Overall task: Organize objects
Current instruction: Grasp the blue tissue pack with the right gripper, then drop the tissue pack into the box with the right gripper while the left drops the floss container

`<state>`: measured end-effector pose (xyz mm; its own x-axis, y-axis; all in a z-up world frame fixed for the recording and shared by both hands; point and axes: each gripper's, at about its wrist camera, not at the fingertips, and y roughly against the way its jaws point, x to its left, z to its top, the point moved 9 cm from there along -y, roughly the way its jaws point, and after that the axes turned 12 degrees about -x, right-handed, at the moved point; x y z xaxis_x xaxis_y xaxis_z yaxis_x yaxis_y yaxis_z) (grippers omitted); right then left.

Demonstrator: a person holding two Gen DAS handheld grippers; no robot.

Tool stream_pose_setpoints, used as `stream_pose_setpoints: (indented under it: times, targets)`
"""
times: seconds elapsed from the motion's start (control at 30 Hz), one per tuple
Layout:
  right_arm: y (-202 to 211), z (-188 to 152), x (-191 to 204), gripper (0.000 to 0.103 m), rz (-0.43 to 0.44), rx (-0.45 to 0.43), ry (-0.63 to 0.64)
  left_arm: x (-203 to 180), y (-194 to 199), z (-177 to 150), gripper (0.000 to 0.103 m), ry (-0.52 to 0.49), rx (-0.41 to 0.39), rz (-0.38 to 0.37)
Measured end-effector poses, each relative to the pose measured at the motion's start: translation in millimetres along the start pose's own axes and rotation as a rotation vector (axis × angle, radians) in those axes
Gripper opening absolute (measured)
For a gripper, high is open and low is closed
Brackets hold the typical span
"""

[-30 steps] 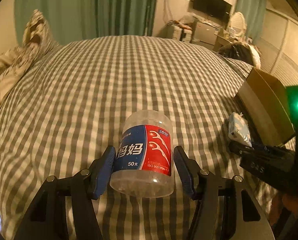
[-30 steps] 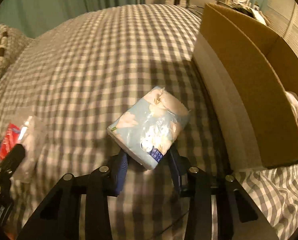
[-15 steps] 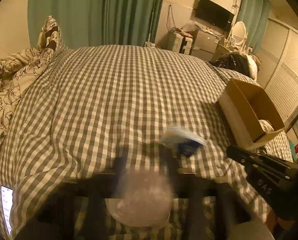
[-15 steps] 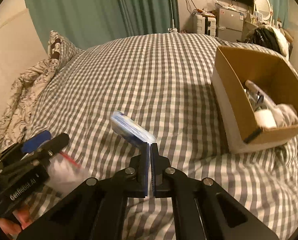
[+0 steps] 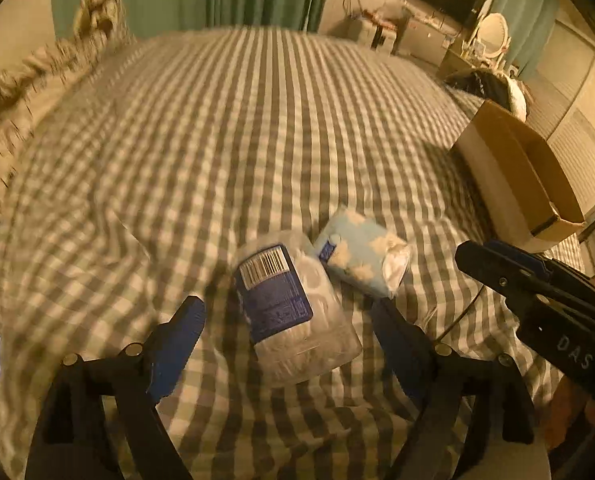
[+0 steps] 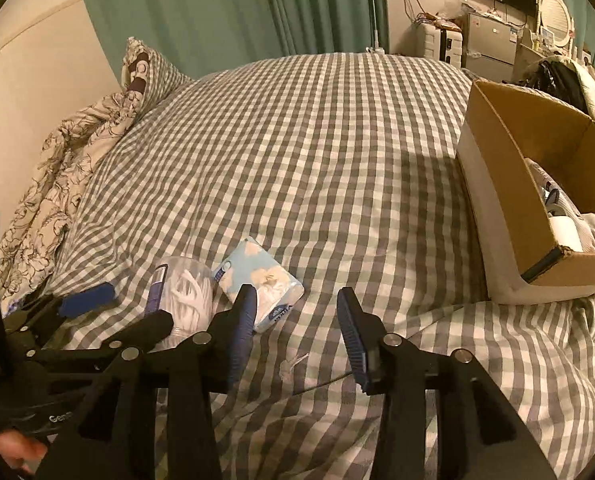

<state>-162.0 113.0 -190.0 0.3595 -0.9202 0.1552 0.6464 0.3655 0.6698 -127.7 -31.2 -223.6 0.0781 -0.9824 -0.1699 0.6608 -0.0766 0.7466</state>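
A: Clear plastic floss-pick jar (image 5: 293,312), on its side on the checked bed (image 5: 257,140), between the left gripper (image 5: 289,332) jaws, which are opening, not touching it. Tissue pack (image 5: 361,256) touching it.

B: Right gripper (image 6: 295,328) jaws opening, empty. Cardboard box (image 6: 509,200) part-filled; both items left.

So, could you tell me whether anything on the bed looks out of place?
The floss-pick jar lies toppled on the checked cover beside the tissue pack, both outside the cardboard box; neither gripper holds them.
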Motion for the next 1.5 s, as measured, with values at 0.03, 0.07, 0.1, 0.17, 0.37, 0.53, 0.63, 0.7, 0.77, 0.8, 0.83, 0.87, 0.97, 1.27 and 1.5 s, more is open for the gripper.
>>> stream_pose_setpoints:
  times: [0.03, 0.07, 0.1, 0.17, 0.37, 0.53, 0.63, 0.7, 0.77, 0.8, 0.83, 0.87, 0.97, 1.27, 1.5]
  targets:
    - [-1, -2, -2, 0.042, 0.001, 0.007, 0.003, 1, -6, -2, 0.088, 0.009, 0.021, 0.004]
    - [-4, -3, -1, 0.042, 0.002, 0.015, 0.009, 1, -11, -5, 0.088, 0.015, 0.043, 0.012]
    - [-6, -4, -1, 0.042, 0.003, 0.023, 0.014, 2, -18, -8, 0.088, 0.018, 0.073, 0.021]
    - [-10, -4, -1, 0.042, 0.008, 0.029, 0.019, 1, -31, -14, 0.088, 0.019, 0.121, 0.029]
    - [-24, -5, -1, 0.051, 0.018, 0.057, 0.033, -2, -51, -17, 0.073, 0.022, 0.162, 0.014]
    - [-30, 3, 9, 0.077, 0.098, 0.033, 0.022, 12, -18, 4, 0.07, 0.091, 0.028, 0.021]
    - [-39, 7, 19, 0.08, 0.123, 0.033, 0.052, 25, -5, 16, 0.068, 0.045, -0.028, 0.099]
    - [-51, 4, 28, 0.08, 0.129, 0.064, 0.09, 33, 1, 24, 0.068, 0.032, -0.054, 0.138]
    - [-65, -2, 33, 0.08, 0.128, 0.101, 0.126, 40, 5, 30, 0.068, 0.012, -0.075, 0.179]
    - [-73, -5, 36, 0.08, 0.128, 0.122, 0.142, 44, 6, 33, 0.067, 0.003, -0.085, 0.194]
    - [-79, -8, 38, 0.08, 0.127, 0.141, 0.154, 48, 8, 34, 0.067, 0.003, -0.089, 0.198]
    - [-86, -13, 40, 0.08, 0.127, 0.163, 0.17, 52, 8, 35, 0.067, 0.005, -0.09, 0.199]
    - [-99, -25, 45, 0.08, 0.118, 0.209, 0.218, 60, 11, 33, 0.067, 0.008, -0.098, 0.218]
    - [-87, -33, 48, 0.062, 0.019, 0.164, 0.319, 42, 49, 41, 0.066, -0.03, -0.159, 0.205]
    - [-11, 3, 31, 0.061, -0.022, -0.026, 0.222, 7, 91, 59, 0.066, -0.075, -0.243, 0.16]
